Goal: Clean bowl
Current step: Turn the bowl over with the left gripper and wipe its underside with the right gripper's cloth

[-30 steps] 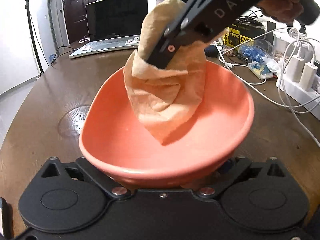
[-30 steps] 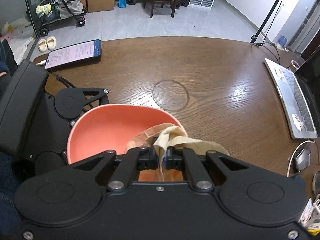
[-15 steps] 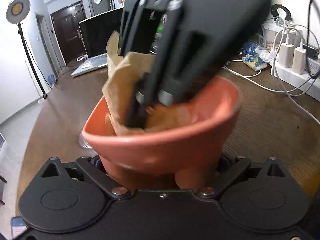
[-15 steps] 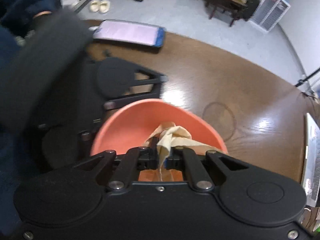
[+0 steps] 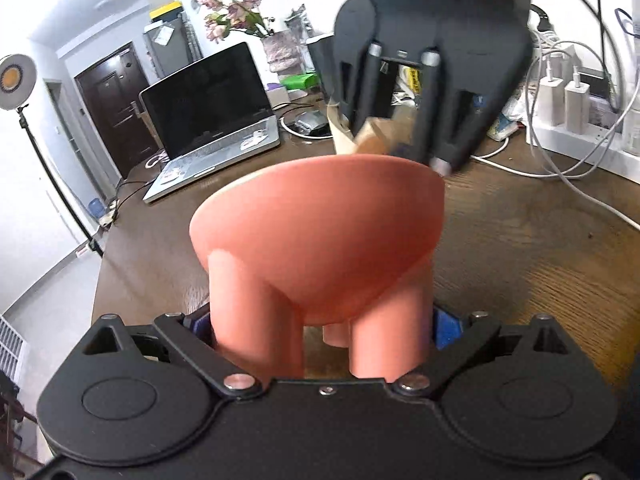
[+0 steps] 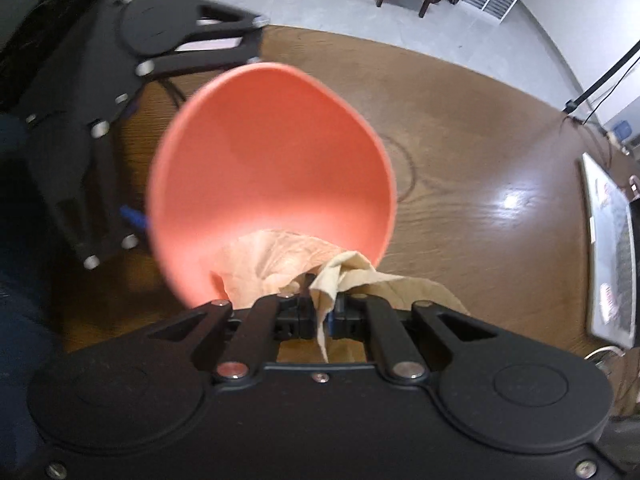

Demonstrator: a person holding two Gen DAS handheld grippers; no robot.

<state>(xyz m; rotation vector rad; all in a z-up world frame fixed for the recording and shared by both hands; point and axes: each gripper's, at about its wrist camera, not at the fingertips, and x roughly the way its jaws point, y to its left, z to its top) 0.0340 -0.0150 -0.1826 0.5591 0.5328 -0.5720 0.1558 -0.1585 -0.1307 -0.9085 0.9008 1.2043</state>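
Observation:
A salmon-pink bowl point(image 5: 320, 232) with short legs is held up off the table by my left gripper point(image 5: 320, 332), which is shut on its legs. The bowl is tipped so its underside faces the left wrist view and its inside point(image 6: 272, 168) faces the right wrist view. My right gripper point(image 6: 316, 312) is shut on a beige cloth point(image 6: 280, 260) that rests against the lower inside of the bowl. In the left wrist view the right gripper point(image 5: 424, 80) hangs over the far rim with the cloth point(image 5: 372, 136) showing.
A brown wooden table point(image 6: 460, 128) lies below. An open laptop point(image 5: 212, 120) stands at the back left, a vase of flowers point(image 5: 236, 12) behind it. A white power strip with chargers and cables point(image 5: 568, 112) sits at the right. A light stand point(image 5: 16, 80) is left.
The bowl has tipped further, from open side up to underside facing the left camera. The right gripper with the cloth has moved to the bowl's far rim, inside its lower wall.

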